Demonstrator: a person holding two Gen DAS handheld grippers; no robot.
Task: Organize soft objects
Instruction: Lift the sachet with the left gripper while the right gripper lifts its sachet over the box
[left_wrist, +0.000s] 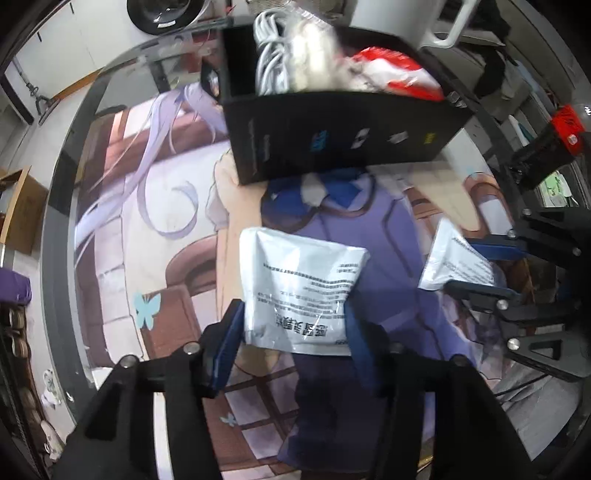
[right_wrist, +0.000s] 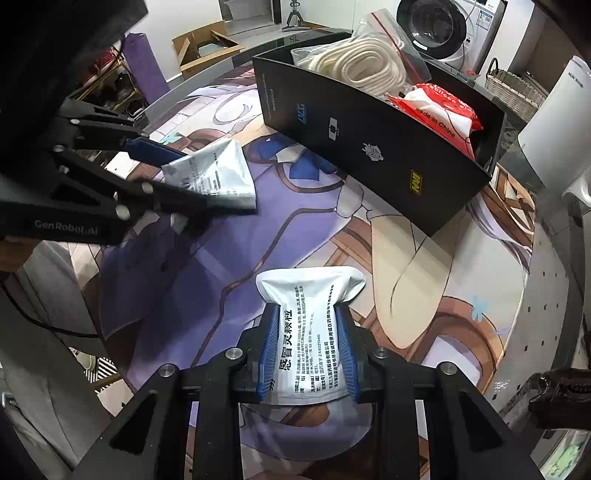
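Note:
My left gripper (left_wrist: 293, 325) is shut on a white medicine sachet (left_wrist: 299, 288) with black print, held above the printed mat. It shows in the right wrist view (right_wrist: 177, 162) at the left with its sachet (right_wrist: 218, 173). My right gripper (right_wrist: 308, 350) is shut on a second white sachet (right_wrist: 310, 321); it shows in the left wrist view (left_wrist: 480, 266) at the right with that sachet (left_wrist: 454, 264). A black open box (right_wrist: 369, 147) stands ahead, holding a bagged coil of cream rope (right_wrist: 354, 66) and a red-and-white wipes pack (right_wrist: 439, 110). The box also shows in the left wrist view (left_wrist: 332, 136).
A round table carries a purple anime-print mat (right_wrist: 229, 258). A washing machine (right_wrist: 436, 26), a wicker basket (right_wrist: 513, 85) and a white appliance (right_wrist: 557, 122) stand behind the box. A cardboard carton (right_wrist: 203, 48) sits on the floor beyond the table.

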